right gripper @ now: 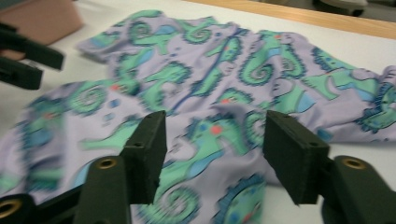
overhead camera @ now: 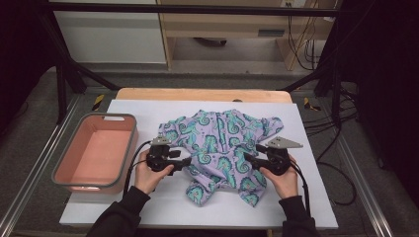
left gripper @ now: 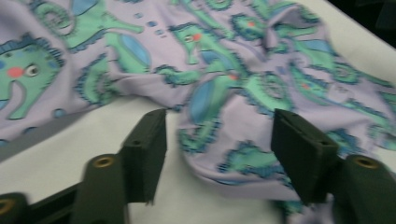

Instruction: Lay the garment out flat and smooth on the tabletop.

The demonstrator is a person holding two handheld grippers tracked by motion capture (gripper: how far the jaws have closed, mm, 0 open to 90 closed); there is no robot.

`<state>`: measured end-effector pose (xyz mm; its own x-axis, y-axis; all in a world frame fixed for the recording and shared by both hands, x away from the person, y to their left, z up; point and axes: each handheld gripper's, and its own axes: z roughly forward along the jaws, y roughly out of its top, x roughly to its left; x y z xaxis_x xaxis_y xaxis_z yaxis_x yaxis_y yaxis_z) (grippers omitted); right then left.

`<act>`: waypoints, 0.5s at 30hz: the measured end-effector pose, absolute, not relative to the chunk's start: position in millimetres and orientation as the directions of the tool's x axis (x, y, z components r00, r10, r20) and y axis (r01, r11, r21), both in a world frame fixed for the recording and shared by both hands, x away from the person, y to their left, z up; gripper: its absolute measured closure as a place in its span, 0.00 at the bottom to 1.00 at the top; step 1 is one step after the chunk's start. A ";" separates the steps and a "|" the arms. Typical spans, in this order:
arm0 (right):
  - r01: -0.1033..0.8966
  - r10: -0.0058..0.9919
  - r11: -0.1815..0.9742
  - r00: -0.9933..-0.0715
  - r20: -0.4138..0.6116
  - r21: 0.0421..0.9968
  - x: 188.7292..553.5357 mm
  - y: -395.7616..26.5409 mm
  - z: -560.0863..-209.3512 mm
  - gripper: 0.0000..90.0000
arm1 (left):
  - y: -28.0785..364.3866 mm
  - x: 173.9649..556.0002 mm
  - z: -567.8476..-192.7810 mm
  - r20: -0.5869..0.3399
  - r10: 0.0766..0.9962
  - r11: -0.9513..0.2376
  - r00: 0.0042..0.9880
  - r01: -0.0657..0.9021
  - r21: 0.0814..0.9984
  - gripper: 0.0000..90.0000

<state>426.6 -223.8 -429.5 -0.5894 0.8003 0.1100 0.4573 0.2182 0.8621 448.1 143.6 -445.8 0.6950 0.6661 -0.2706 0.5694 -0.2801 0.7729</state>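
Observation:
A lilac baby garment [overhead camera: 217, 148] printed with teal seahorses lies spread on the white table cover [overhead camera: 306, 197]. My left gripper [overhead camera: 187, 162] hovers at its left side, held in a hand. In the left gripper view its jaws [left gripper: 217, 144] stand open, with a fold of the garment [left gripper: 224, 70] lying below the gap and untouched by the pads. My right gripper [overhead camera: 247, 160] hovers at the garment's right side. Its jaws [right gripper: 215, 149] are open too, above the cloth [right gripper: 210, 70]. The left gripper [right gripper: 28, 58] shows far off at the upper left of the right gripper view.
An empty pink tub with a grey rim [overhead camera: 133, 143] stands at the table's left. A strip of wooden tabletop [overhead camera: 197, 94] runs along the far edge. Black frame posts and cables flank the table. Bare white cover lies in front of the garment.

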 end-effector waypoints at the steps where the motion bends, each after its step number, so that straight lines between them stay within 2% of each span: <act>1: 0.452 0.789 0.221 -0.603 0.114 0.864 419.6 -222.9 -429.0 0.43 | 140.0 442.4 -444.2 -0.269 0.649 -0.291 0.711 0.560 0.776 0.36; 3: 0.453 0.762 0.220 -0.633 0.138 0.864 407.3 -219.6 -430.1 0.43 | 130.9 431.0 -441.7 -0.258 0.620 -0.321 0.741 0.540 0.778 0.33; 8: 0.464 0.704 0.271 -0.693 0.155 0.843 387.9 -203.6 -438.4 0.50 | 107.3 413.7 -444.5 -0.224 0.580 -0.397 0.783 0.512 0.762 0.34; 12: 0.467 0.667 0.333 -0.731 0.146 0.819 382.7 -189.1 -448.2 0.53 | 97.5 414.1 -454.5 -0.195 0.562 -0.463 0.804 0.501 0.731 0.42; 15: 0.456 0.640 0.386 -0.758 0.123 0.802 382.4 -177.8 -456.6 0.54 | 96.1 415.4 -460.4 -0.218 0.547 -0.472 0.808 0.513 0.717 0.52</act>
<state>382.4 -177.8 -456.6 -0.7581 0.6404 0.1230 0.4558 0.3855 0.8022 415.4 96.1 -460.4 0.8081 0.5470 -0.2185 0.5131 -0.4716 0.7171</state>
